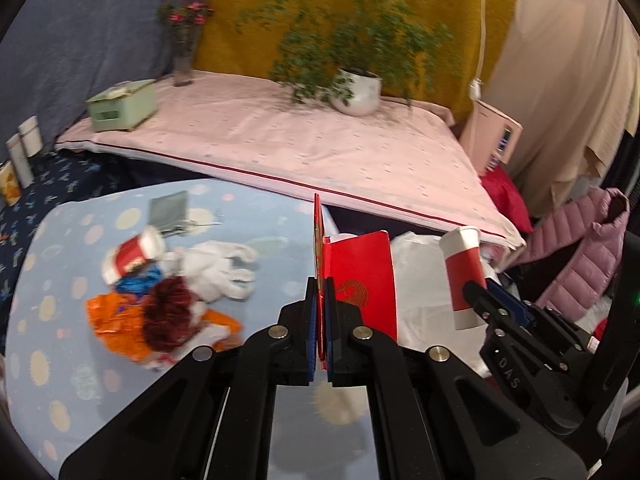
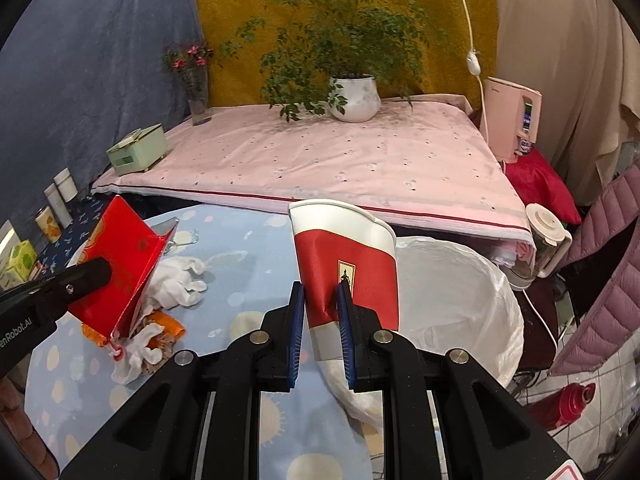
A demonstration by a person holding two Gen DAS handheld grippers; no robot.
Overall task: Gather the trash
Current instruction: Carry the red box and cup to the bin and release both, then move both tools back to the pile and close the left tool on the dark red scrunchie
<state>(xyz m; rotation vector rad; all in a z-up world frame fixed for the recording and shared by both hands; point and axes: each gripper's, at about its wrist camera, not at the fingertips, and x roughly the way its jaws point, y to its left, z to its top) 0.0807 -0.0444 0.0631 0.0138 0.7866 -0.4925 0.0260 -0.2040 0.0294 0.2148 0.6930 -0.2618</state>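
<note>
My left gripper is shut on a flat red packet, held upright above the blue dotted table; the packet also shows in the right wrist view. My right gripper is shut on a squashed red-and-white paper cup, held near the white-lined bin; that cup also shows in the left wrist view. On the table lie another red-and-white cup, a white glove, an orange wrapper and a dark red clump.
A pink-covered bench stands behind the table with a potted plant, a flower vase and a green box. A pink appliance, a blender jug, a pink jacket and a red flask are at right.
</note>
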